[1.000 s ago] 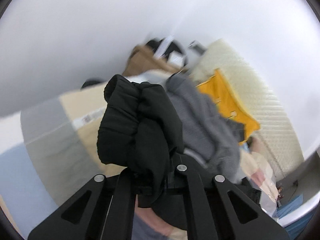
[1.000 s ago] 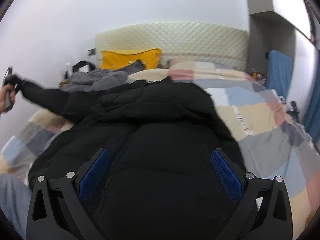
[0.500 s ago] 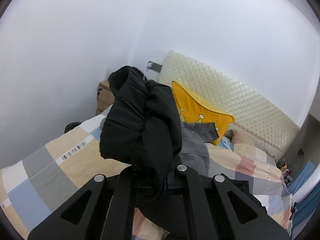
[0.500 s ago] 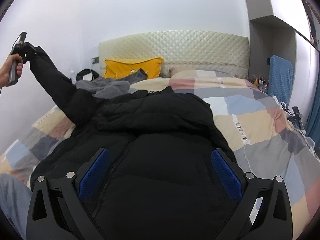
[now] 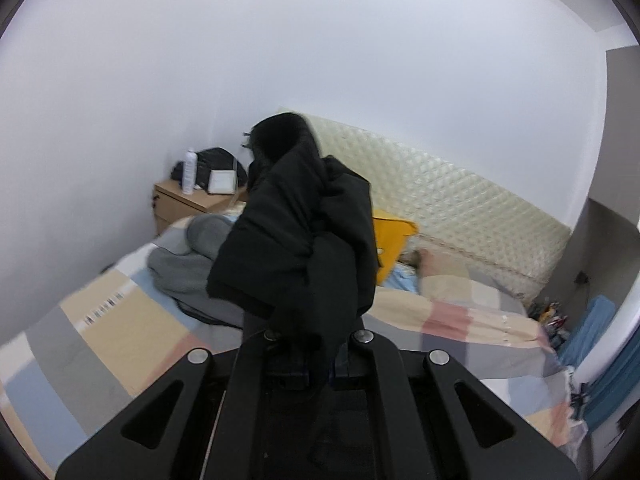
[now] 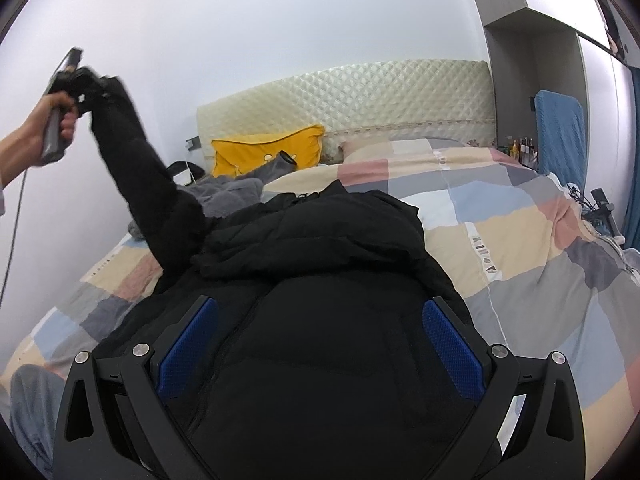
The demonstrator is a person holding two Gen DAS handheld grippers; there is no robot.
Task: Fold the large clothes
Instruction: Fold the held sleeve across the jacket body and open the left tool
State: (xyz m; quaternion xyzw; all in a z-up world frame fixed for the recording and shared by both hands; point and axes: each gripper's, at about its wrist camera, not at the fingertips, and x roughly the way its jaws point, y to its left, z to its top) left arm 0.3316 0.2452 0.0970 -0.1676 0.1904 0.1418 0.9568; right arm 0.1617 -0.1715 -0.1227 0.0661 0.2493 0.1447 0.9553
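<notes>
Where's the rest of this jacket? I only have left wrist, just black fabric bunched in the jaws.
Observer: The left gripper is shut on the sleeve cuff, lifted high; the black jacket body lies flat on the bed.
Operator: Right gripper doing anything?
Observer: The right gripper is open over the jacket's front, pads clear of the fabric.
Operator: Anything near the sleeve's landing zone?
Observer: A grey garment lies beside the jacket's shoulder, before the yellow pillow.

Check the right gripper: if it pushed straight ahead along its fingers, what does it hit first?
Most likely the black puffer jacket: its body fills the gap between the open right gripper fingers, lying on the patchwork bedspread. How close it is, I cannot tell.
</notes>
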